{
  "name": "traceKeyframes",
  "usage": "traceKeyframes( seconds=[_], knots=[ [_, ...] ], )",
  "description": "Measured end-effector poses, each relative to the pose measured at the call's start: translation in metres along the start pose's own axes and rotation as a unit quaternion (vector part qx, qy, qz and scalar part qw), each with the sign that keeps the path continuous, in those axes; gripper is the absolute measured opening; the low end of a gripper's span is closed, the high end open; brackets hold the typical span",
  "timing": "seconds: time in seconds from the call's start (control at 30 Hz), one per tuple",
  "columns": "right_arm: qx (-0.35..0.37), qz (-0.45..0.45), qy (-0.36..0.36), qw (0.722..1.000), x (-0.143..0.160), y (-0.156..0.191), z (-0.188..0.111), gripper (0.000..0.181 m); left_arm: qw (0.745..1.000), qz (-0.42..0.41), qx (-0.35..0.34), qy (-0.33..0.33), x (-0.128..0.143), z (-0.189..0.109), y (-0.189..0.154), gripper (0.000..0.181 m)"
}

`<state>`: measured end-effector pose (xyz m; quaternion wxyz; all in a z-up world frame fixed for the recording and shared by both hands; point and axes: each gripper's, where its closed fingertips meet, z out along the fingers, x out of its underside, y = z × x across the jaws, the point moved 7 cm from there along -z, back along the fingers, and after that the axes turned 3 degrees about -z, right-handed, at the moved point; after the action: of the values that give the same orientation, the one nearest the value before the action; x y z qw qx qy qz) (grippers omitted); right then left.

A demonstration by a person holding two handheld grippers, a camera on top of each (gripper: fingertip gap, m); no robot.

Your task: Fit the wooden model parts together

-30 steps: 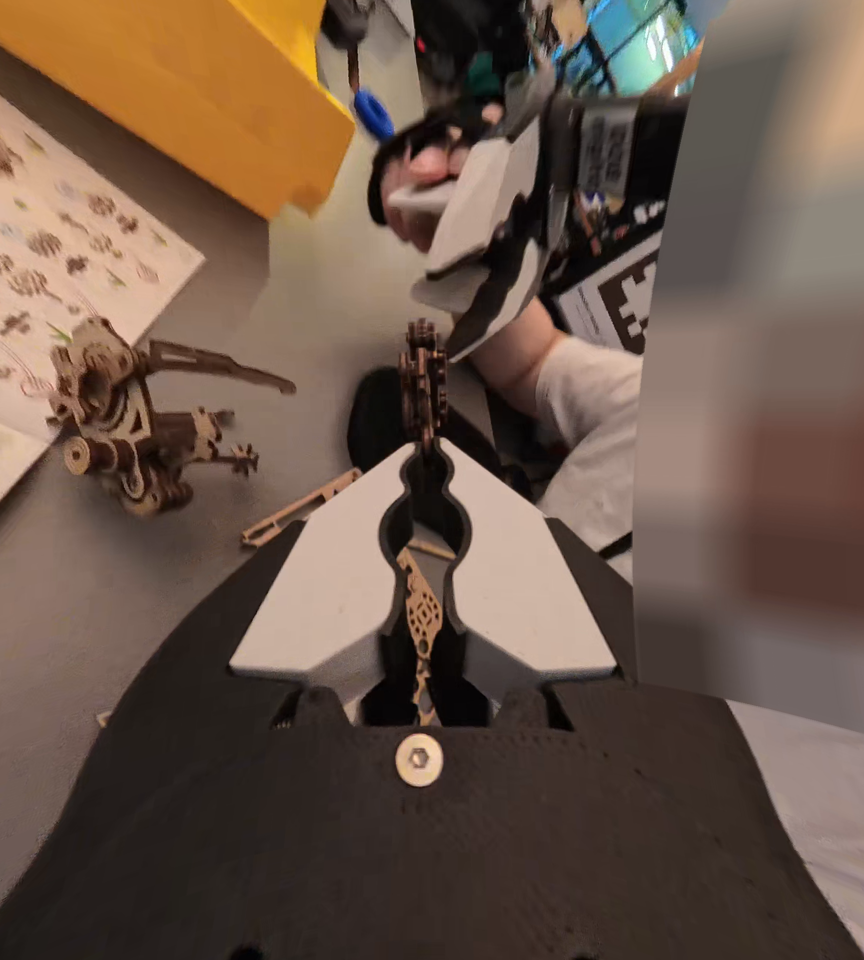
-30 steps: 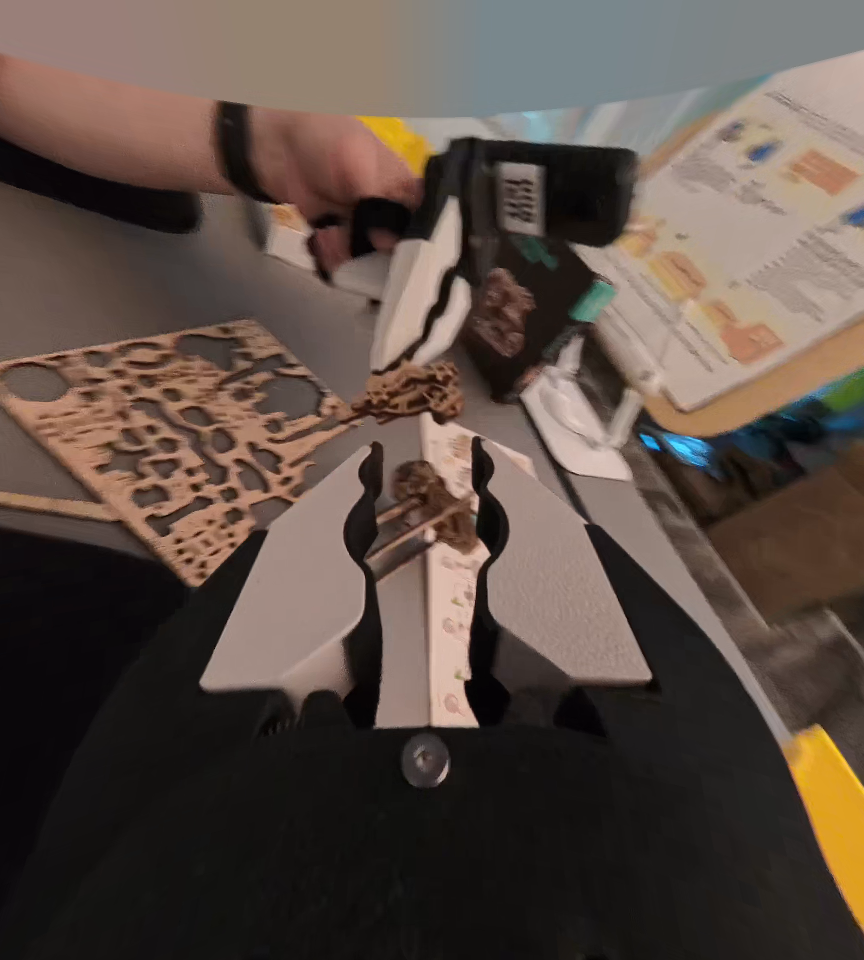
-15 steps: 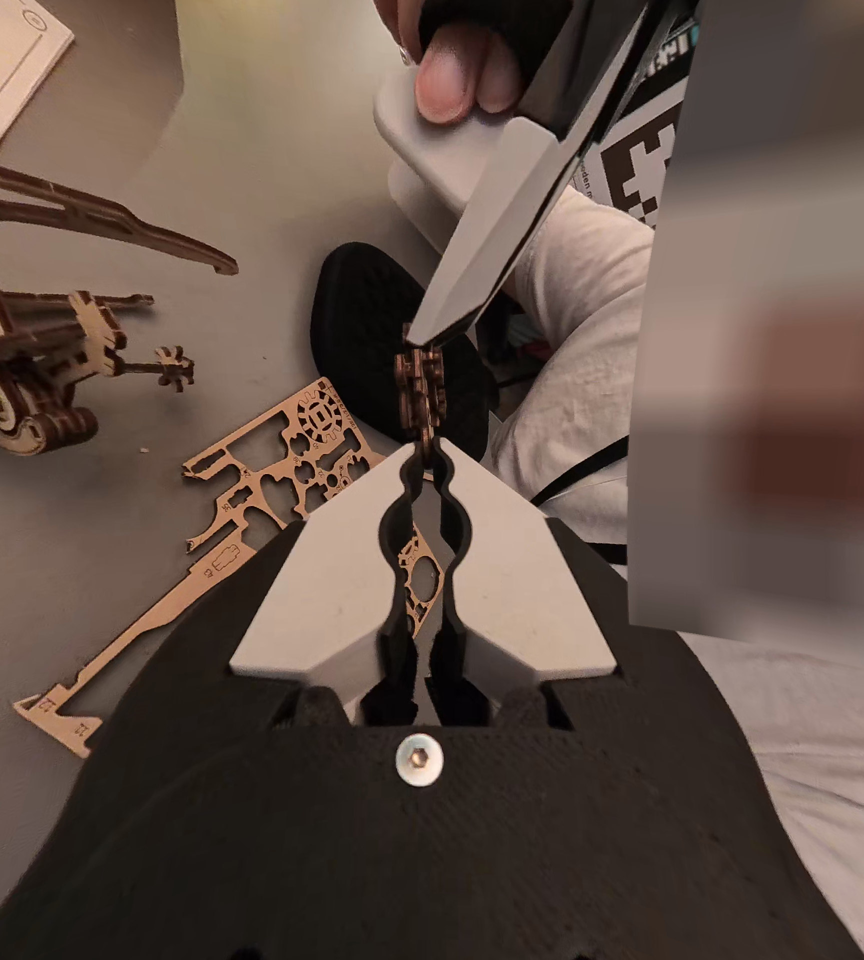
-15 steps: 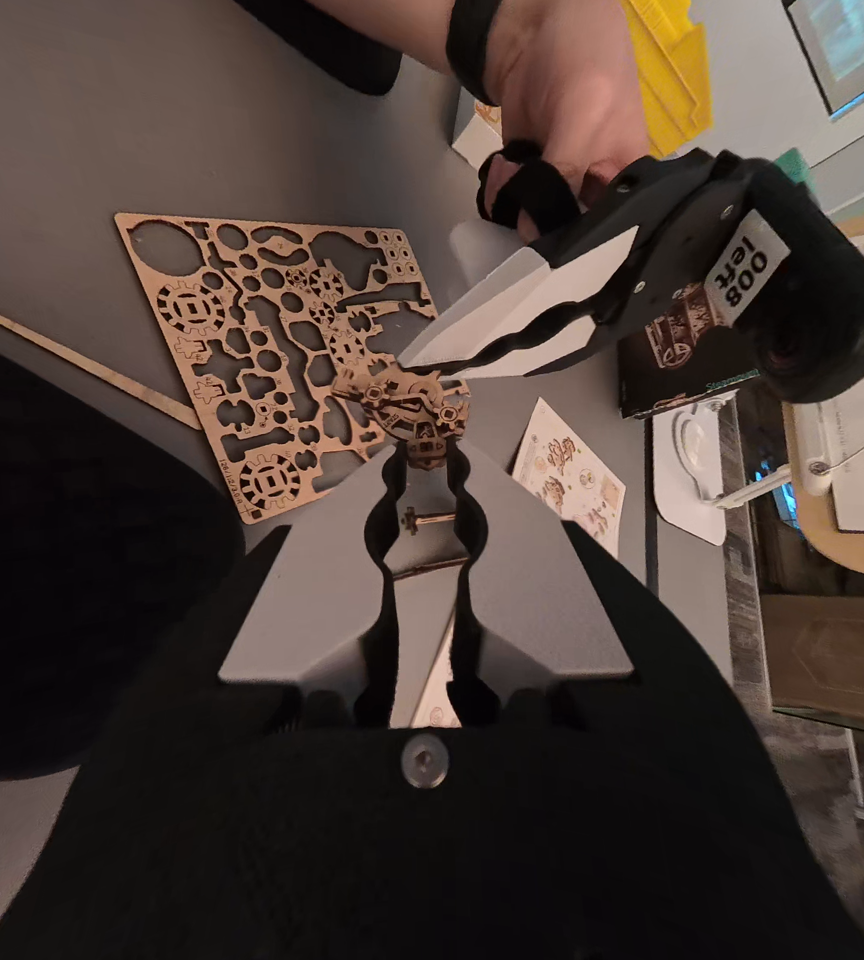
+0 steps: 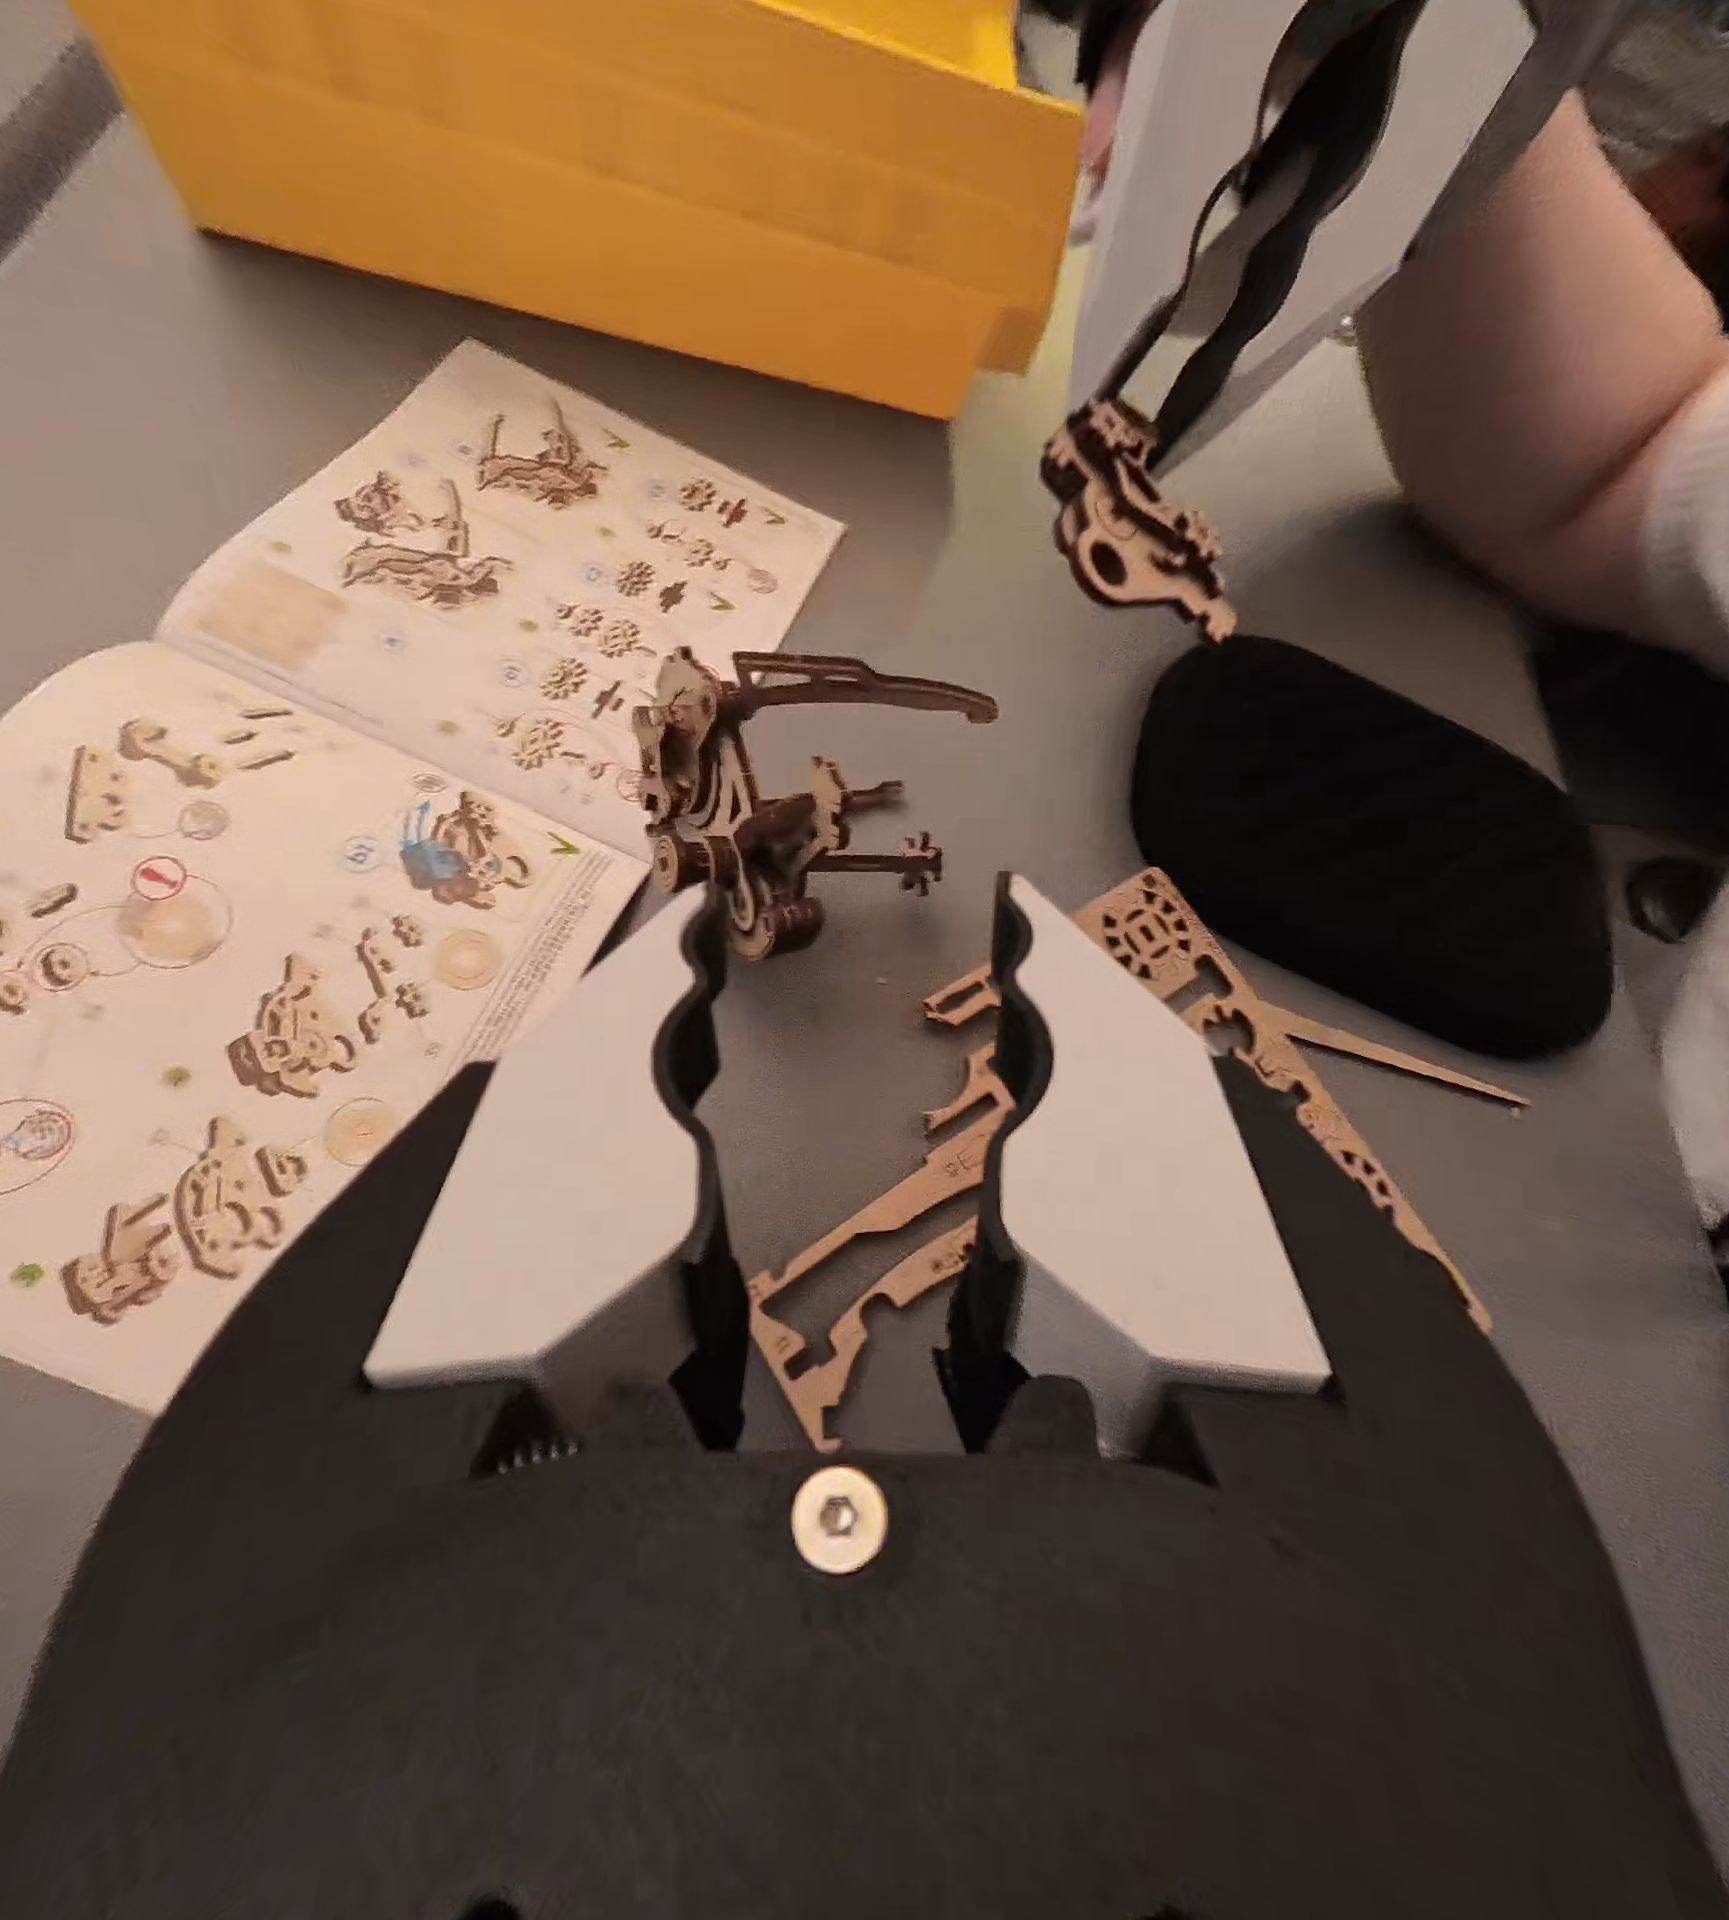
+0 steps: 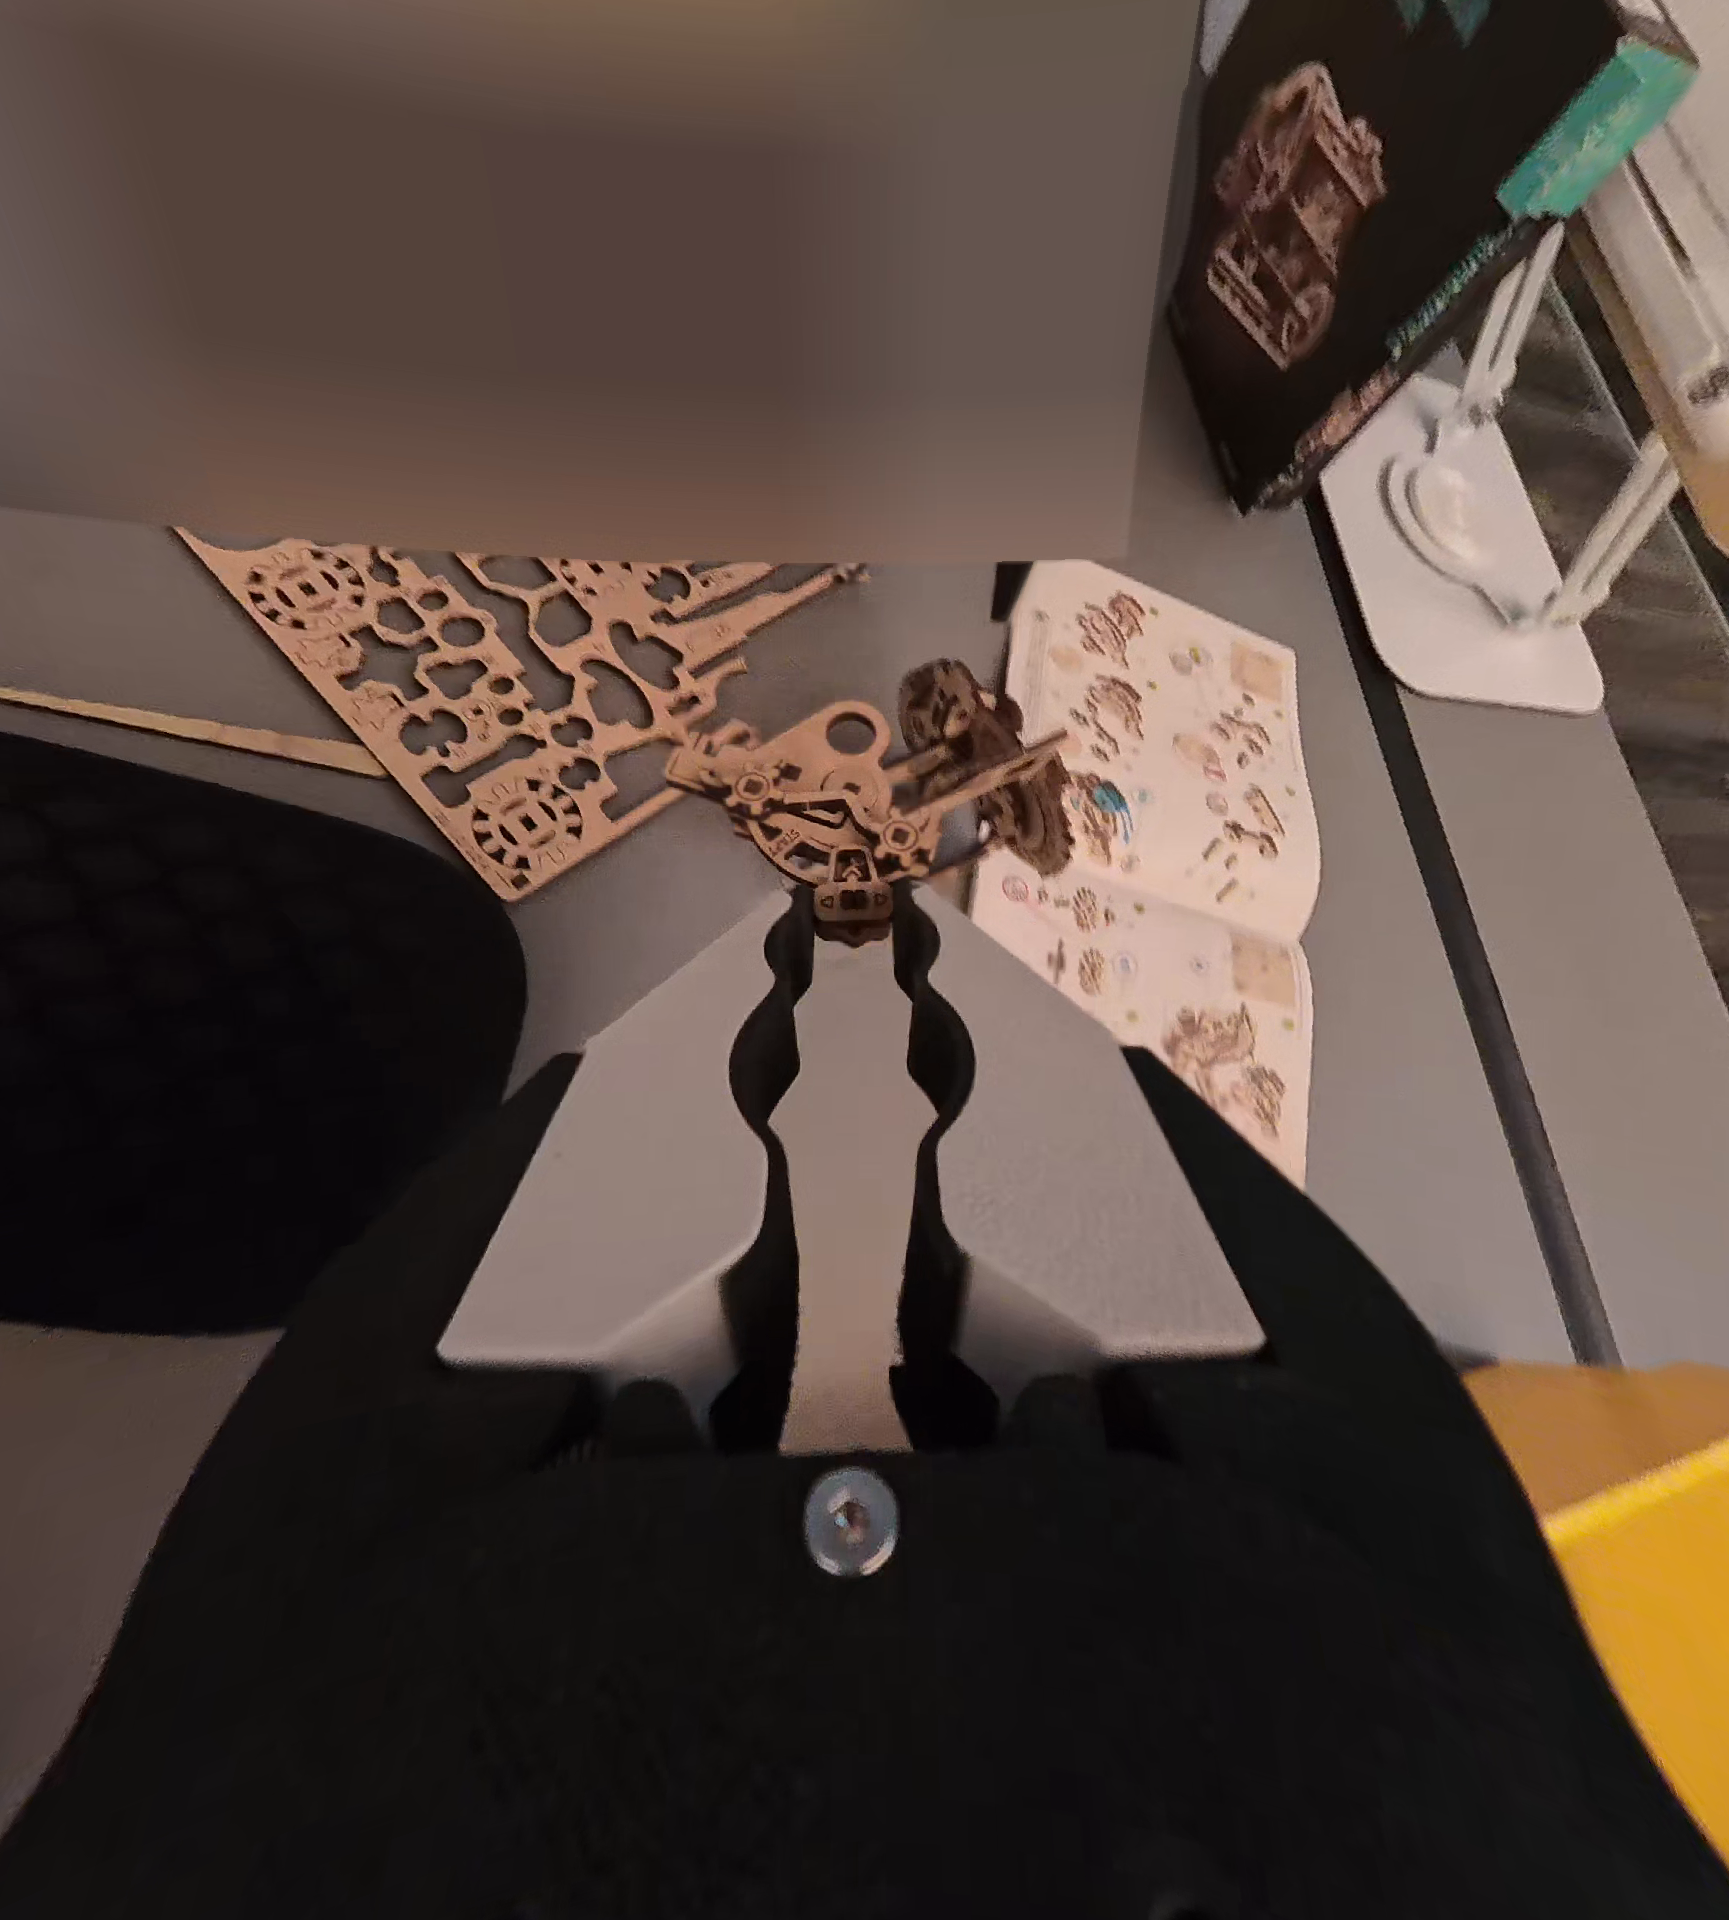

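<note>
Laser-cut subassembly (image 6: 818, 805), thin tan plywood with scorched edges, pinched in right gripper (image 6: 852, 914) above grey table (image 5: 164, 395). Left gripper (image 5: 849, 925) spread wide, empty. Model (image 5: 735, 821) beside manual (image 5: 216, 935), apparently touching it.

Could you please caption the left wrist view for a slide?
Open left gripper above the half-built wooden model; right gripper holds a small subassembly.

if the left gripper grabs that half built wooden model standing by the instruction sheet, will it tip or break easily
Probably both. The half-built model stands on a small base with a long curved arm jutting sideways, so a nudge would likely tip it. Its thin laser-cut pieces and slim axle look fragile; squeezing them may snap or unseat parts. It seems light, so the open left gripper should lift it easily.
</note>
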<state>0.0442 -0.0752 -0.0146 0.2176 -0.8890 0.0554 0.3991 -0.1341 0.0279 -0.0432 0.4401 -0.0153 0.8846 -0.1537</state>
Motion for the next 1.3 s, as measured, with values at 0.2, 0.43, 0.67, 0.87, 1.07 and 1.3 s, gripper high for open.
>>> traceKeyframes(
  seconds=[0.2, 0.43, 0.67, 0.87, 1.07, 1.3],
  knots=[
    [0.007, 0.010, 0.051, 0.999, 0.019, -0.004, -0.002, 0.013, 0.994, 0.052, -0.093, -0.014, 0.000, 0.020, -0.005, 0.043],
    [0.020, 0.022, 0.096, 0.995, 0.027, -0.006, 0.006, 0.013, 0.966, 0.146, -0.214, 0.007, 0.003, 0.036, -0.010, 0.021],
    [0.035, 0.034, 0.111, 0.993, 0.026, -0.007, 0.011, 0.013, 0.975, 0.149, -0.166, 0.000, 0.008, 0.034, -0.011, 0.016],
    [-0.033, 0.060, 0.018, 0.997, 0.011, 0.011, 0.023, 0.013, 0.973, 0.205, -0.098, -0.026, 0.025, 0.027, -0.030, 0.016],
    [-0.037, 0.020, 0.006, 0.999, 0.017, 0.015, 0.040, 0.013, 0.970, 0.234, -0.062, -0.030, 0.027, 0.031, -0.042, 0.022],
    [-0.048, 0.029, 0.002, 0.998, 0.016, 0.017, 0.046, 0.013, 0.983, 0.164, -0.065, -0.040, 0.026, 0.035, -0.035, 0.018]
  ],
)
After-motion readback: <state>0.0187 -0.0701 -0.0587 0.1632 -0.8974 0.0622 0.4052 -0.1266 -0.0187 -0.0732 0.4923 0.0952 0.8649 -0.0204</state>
